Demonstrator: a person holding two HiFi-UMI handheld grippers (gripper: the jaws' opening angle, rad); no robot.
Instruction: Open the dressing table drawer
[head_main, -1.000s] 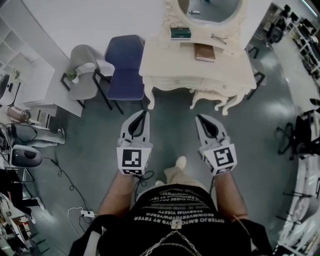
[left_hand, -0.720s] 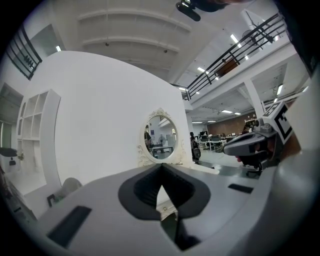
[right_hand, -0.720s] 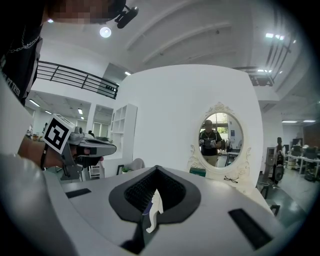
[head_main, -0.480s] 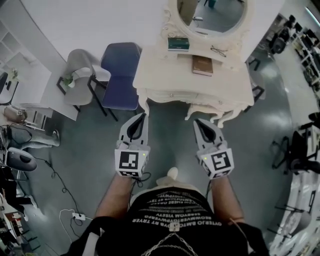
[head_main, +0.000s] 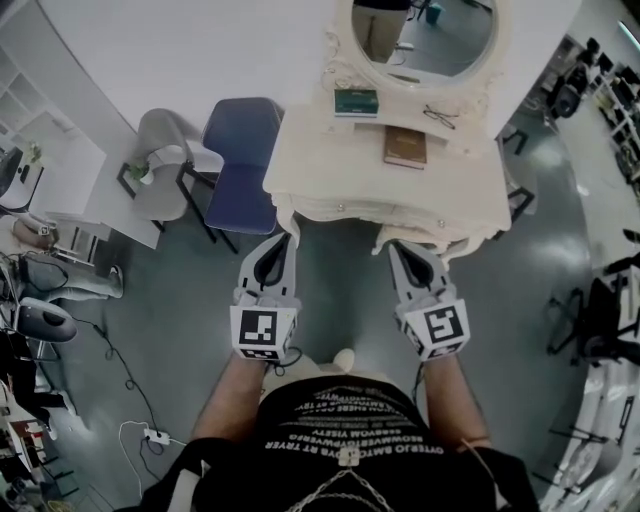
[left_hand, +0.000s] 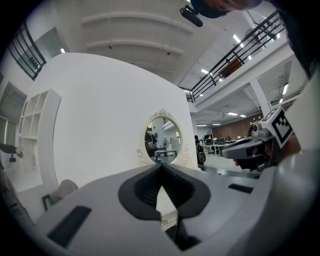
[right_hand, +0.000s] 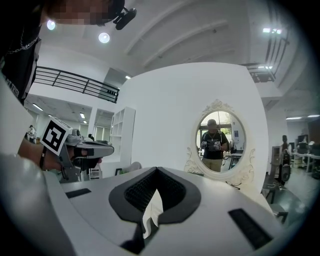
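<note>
The cream dressing table (head_main: 390, 190) with its oval mirror (head_main: 425, 35) stands straight ahead. In the head view its drawer front is hidden under the table's front edge. In the left gripper view, a strip of the drawer front with a small knob (left_hand: 163, 220) shows through the jaws. My left gripper (head_main: 289, 238) is shut and holds nothing, its tips (left_hand: 161, 167) just short of the table's left front corner. My right gripper (head_main: 392, 247) is also shut and holds nothing, its tips (right_hand: 156, 170) just before the front edge.
On the tabletop lie a brown book (head_main: 405, 146), a green box (head_main: 356, 102) and glasses (head_main: 440, 117). A blue chair (head_main: 245, 160) and a grey chair (head_main: 165, 150) stand left of the table. Cables and a power strip (head_main: 150, 435) lie on the floor at left.
Both grippers have moved forward toward the dressing table, and their tips now reach its front edge. The table looks nearer and larger. The jaws have stayed shut.
</note>
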